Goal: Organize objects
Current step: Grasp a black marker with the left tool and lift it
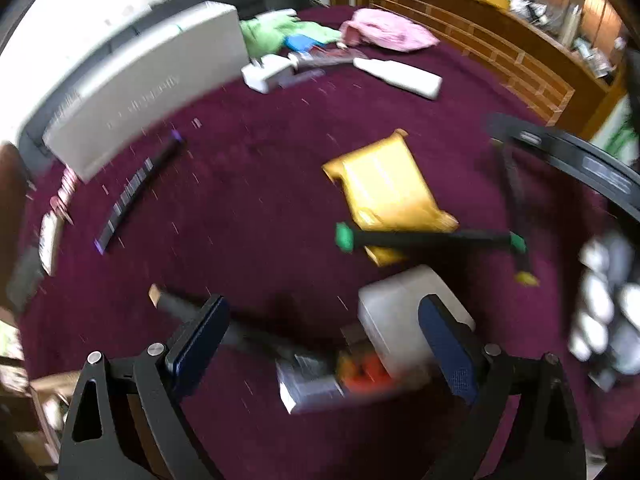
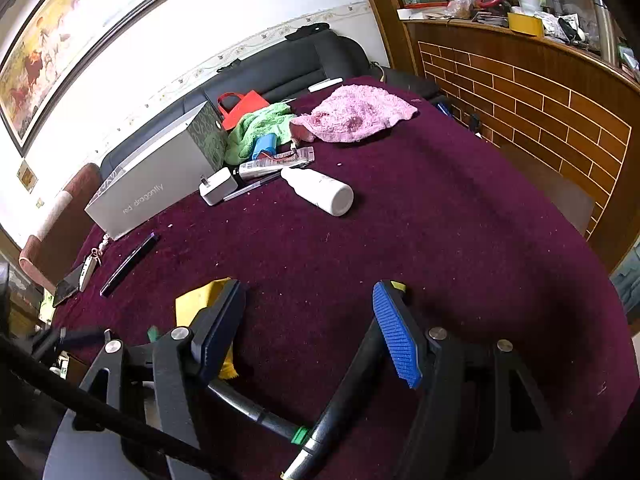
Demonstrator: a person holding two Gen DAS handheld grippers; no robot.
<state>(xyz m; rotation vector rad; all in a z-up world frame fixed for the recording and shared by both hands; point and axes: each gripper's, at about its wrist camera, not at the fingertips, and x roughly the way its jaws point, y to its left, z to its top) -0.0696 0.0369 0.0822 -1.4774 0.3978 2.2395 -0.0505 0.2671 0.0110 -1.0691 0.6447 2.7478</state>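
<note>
Close to our left gripper [image 1: 322,334] we see a blurry white box [image 1: 404,312] by the right finger, with a small orange and grey pack [image 1: 332,372] between the fingers, lower down. We cannot tell what is inside either one. These fingers are spread wide and hold nothing.

Our right gripper [image 2: 310,330] has its fingers about half open, with nothing pressed between them. Black sticks with green joints [image 2: 298,434] cross below these fingers, and we cannot tell if they touch. A yellow pouch [image 2: 196,302] peeks out behind the left finger.

Past the fingers, the counter [image 2: 440,220] has a dark purple cloth on it. A thin black pen [image 2: 128,260] lies far to the left. Further ahead lies a white bottle [image 2: 320,190] on its side, next to a white plug [image 2: 216,186]. Left of them stands a shut grey box [image 2: 152,180].

At the far end sit a pink towel [image 2: 356,114] and a green cloth [image 2: 260,124]. Behind the counter are a black sofa [image 2: 280,64], a framed picture [image 2: 60,28] and a wooden shelf [image 2: 520,80].
</note>
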